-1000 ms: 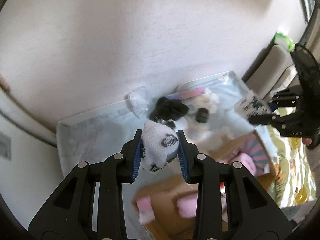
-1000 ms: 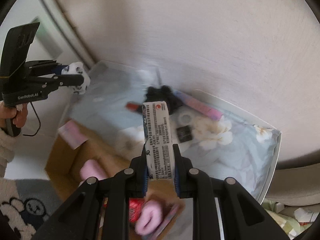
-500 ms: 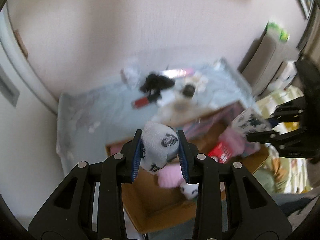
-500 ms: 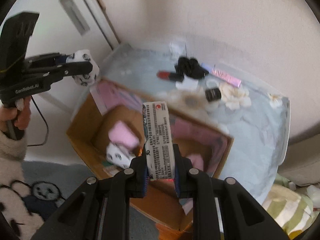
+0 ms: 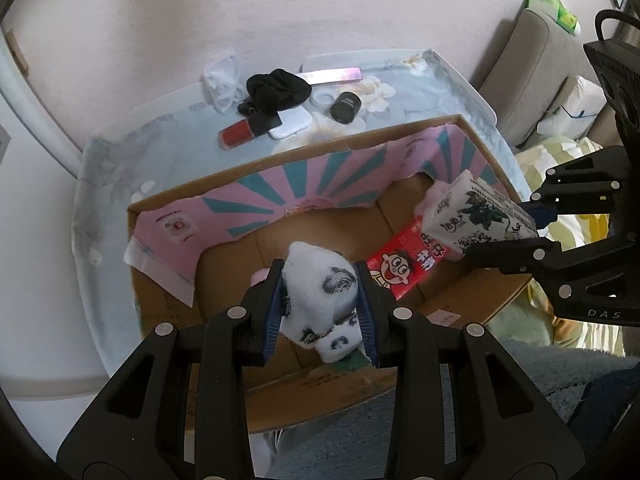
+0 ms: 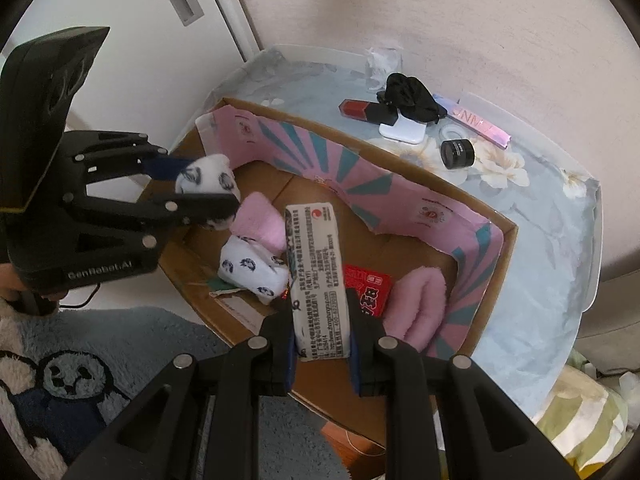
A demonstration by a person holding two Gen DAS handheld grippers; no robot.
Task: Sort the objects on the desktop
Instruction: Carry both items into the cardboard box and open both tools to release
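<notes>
My left gripper [image 5: 322, 310] is shut on a white sock with black prints [image 5: 320, 296] and holds it over the open cardboard box [image 5: 280, 384]. It also shows in the right wrist view [image 6: 206, 194]. My right gripper [image 6: 320, 340] is shut on a white tissue pack with printed text [image 6: 316, 280], held over the box's right part; the pack also shows in the left wrist view [image 5: 476, 216]. Inside the box lie a red snack packet [image 5: 408, 260], pink socks [image 6: 420, 304] and another white printed sock [image 6: 252, 268].
On the pale blue tablecloth [image 5: 120, 160] behind the box lie a red lipstick [image 5: 240, 134], black cloth [image 5: 278, 90], a white case [image 5: 290, 124], a black jar [image 5: 345, 107], a clear ring [image 5: 323, 99] and a pink strip [image 5: 336, 75]. A rug [image 6: 80, 380] lies below.
Both grippers pulled back from the table and came down over the box, each still holding its item. The box now fills the middle of both views.
</notes>
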